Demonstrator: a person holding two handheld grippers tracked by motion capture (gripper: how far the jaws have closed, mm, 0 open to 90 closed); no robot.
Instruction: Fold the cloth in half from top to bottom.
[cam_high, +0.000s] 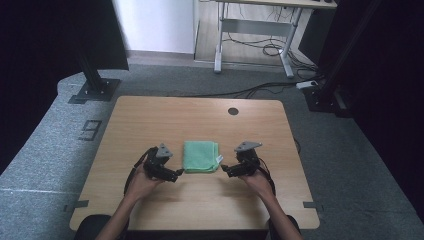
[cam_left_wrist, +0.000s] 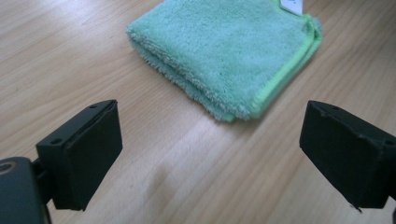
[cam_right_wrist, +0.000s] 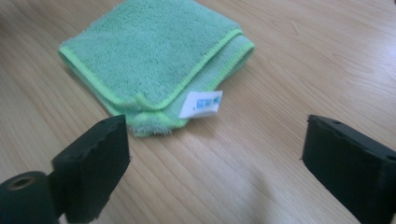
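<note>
A folded green cloth (cam_high: 201, 156) lies flat near the middle of the wooden table (cam_high: 150, 115). My left gripper (cam_high: 176, 174) sits just off the cloth's near left corner, jaws wide apart with bare wood between them. In the left gripper view (cam_left_wrist: 210, 154) the cloth (cam_left_wrist: 229, 51) lies ahead, untouched. My right gripper (cam_high: 226, 170) hovers off the near right corner, also open and holding nothing. In the right gripper view (cam_right_wrist: 215, 158) the cloth (cam_right_wrist: 149, 60) lies ahead with its white label (cam_right_wrist: 201, 104) at the near corner.
A round cable hole (cam_high: 233, 111) sits near the table's far edge. Beyond the table are a black stand base (cam_high: 95, 90), cables on the floor (cam_high: 260, 90) and a desk frame (cam_high: 252, 30). Bare wood surrounds the cloth on all sides.
</note>
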